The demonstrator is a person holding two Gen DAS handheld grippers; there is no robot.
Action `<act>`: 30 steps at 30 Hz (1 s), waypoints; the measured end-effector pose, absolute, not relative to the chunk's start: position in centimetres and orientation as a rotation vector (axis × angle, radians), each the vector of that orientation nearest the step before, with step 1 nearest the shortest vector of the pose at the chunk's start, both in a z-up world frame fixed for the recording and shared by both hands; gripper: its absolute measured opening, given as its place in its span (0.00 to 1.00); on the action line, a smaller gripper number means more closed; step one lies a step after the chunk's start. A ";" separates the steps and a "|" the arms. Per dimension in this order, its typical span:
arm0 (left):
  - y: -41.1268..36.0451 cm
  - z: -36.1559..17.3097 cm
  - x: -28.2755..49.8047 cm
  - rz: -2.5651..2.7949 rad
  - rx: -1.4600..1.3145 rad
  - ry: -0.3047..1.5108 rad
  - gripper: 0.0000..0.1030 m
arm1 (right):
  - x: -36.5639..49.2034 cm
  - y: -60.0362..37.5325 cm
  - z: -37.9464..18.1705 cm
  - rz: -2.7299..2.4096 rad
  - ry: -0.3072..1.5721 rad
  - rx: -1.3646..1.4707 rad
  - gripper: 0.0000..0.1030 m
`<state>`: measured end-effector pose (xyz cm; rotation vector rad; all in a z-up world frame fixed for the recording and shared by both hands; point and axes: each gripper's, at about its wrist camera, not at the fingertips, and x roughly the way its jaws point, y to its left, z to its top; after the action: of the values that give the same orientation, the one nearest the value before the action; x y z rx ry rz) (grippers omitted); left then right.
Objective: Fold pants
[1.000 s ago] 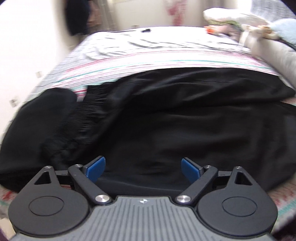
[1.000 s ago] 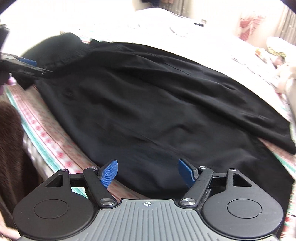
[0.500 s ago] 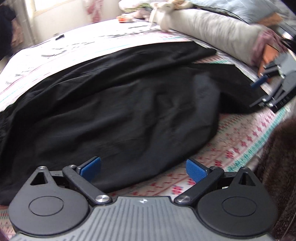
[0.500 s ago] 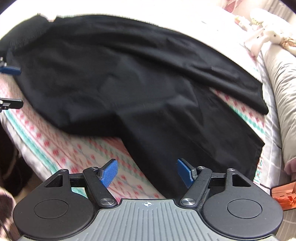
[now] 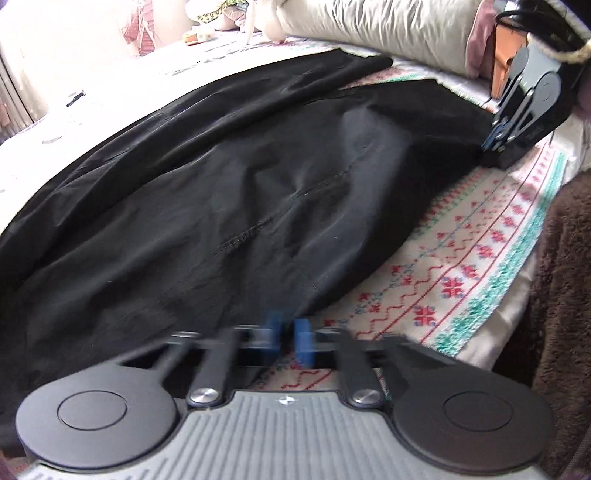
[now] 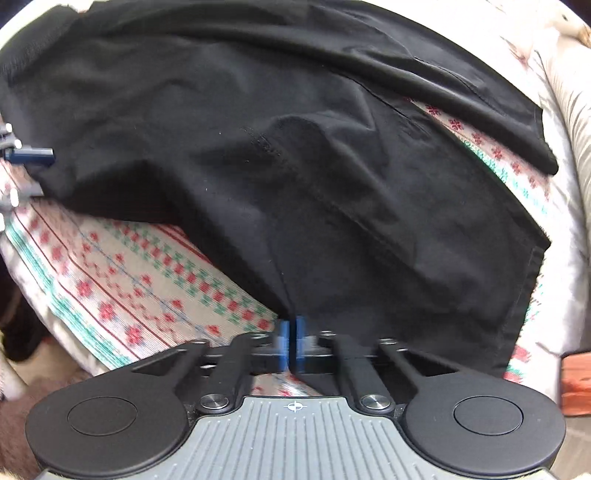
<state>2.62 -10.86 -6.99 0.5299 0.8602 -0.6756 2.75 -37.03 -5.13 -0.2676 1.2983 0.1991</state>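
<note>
The left wrist view shows black pants [image 5: 229, 192] spread flat on a bed. They lie in front of the left tongs [image 5: 287, 338] and fill most of the view. A line of stitches runs up the middle of the cloth. One leg reaches far away toward the top right. The near edge of the pants comes right down to the blue tips of the left tongs. The tips are close together and are closing, with a thin gap between them. The picture is blurry there, so I cannot tell if cloth is caught in the gap.

The right tongs [image 5: 524, 99] show far off at the top right in this view. They touch the end of the near pant leg.

In the right wrist view, the right tongs [image 6: 291, 343] are pressed fully together. The edge of the pant leg comes down to a point between the blue tips, so they pinch the cloth. The two legs spread out ahead and to the right of these tongs.

Under the pants is a bed sheet [image 5: 461, 266] with red flowers and green stripes. A long grey pillow [image 5: 388, 29] lies past the far leg. A brown fuzzy blanket [image 5: 565, 295] hangs to the right of the left tongs.
</note>
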 end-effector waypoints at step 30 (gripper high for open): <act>-12.0 -1.6 12.2 -0.688 0.433 0.847 1.00 | 5.5 -40.3 0.6 0.004 1.058 -0.025 0.61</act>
<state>12.17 -12.01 -1.63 0.4325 0.8474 -0.6881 5.54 -40.26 0.63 -0.0252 1.0579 0.0043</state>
